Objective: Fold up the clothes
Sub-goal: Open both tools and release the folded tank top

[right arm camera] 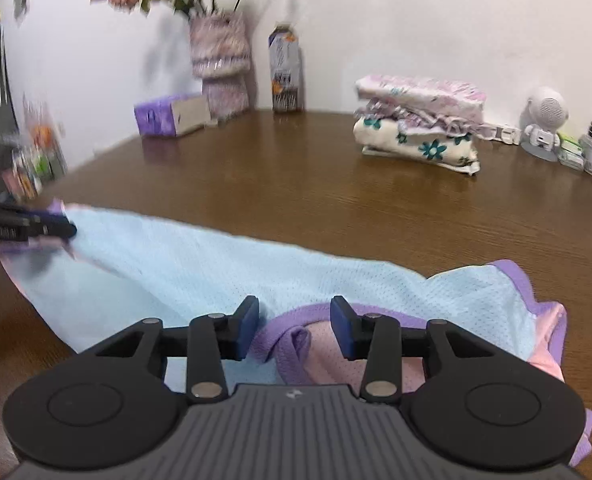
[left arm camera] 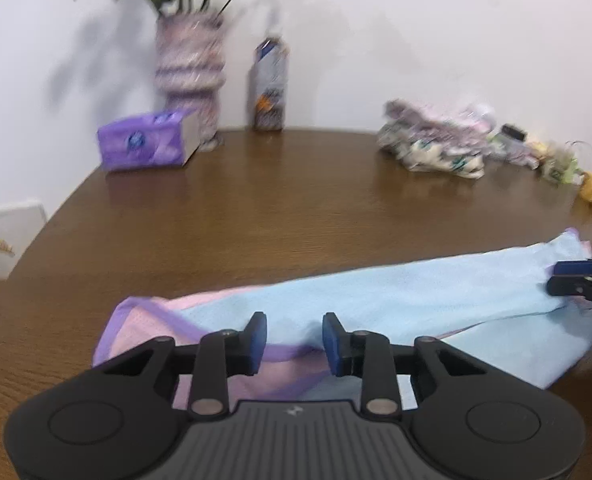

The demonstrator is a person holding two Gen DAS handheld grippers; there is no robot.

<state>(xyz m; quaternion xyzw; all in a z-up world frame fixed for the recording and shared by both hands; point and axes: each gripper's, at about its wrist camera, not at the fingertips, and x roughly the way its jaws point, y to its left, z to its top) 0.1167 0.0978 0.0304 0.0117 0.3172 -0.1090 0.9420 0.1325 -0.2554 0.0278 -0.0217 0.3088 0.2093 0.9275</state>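
Left wrist view: one garment [left arm camera: 375,300], light blue with pink panels and purple trim, lies stretched flat across the near side of the brown table [left arm camera: 296,200]. Two grippers are on it, one at each end. Left gripper [left arm camera: 294,340] sits low over the purple-edged end, fingers spread wide, gripping nothing. From the right wrist view, right gripper [right arm camera: 294,326] hangs just above the purple trim at its own end, fingers parted too, nothing between them. Each gripper pokes in sideways at the edge of the other's view, level with the cloth.

Further back: one stack of folded clothes [right arm camera: 417,124], flowered prints, near the wall. One vase [left arm camera: 190,72] of flowers, one carton [left arm camera: 271,84] beside it, one purple tissue box [left arm camera: 148,142]. Far right, one small white figurine [right arm camera: 543,124] among blurred odds and ends.
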